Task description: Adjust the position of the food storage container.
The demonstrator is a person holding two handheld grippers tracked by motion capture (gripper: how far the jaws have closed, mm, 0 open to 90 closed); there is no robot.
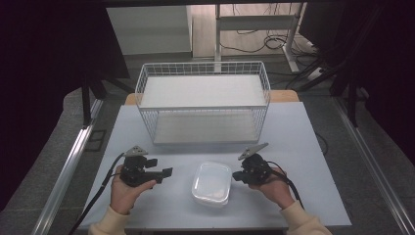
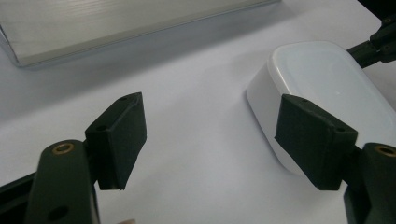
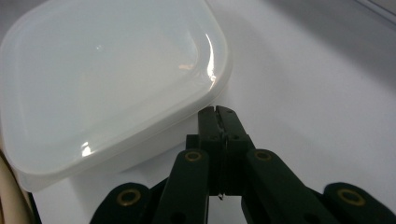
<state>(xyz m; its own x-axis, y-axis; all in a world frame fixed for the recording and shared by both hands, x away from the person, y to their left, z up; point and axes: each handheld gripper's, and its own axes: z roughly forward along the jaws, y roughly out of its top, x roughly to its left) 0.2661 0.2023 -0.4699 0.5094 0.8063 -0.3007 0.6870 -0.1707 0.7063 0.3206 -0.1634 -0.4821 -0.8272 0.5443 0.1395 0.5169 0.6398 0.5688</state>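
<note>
We judge the lidded plastic box at 6 o'clock on the desk light and slippery, best gripped at its rim, between our spread, empty left claw and closed, empty right claw.

Two hands in cream sleeves reach in from six o'clock, the left hand at about seven o'clock holding the left gripper with its jaws spread wide, the right hand at about five o'clock holding the right gripper with jaws pressed together.
</note>
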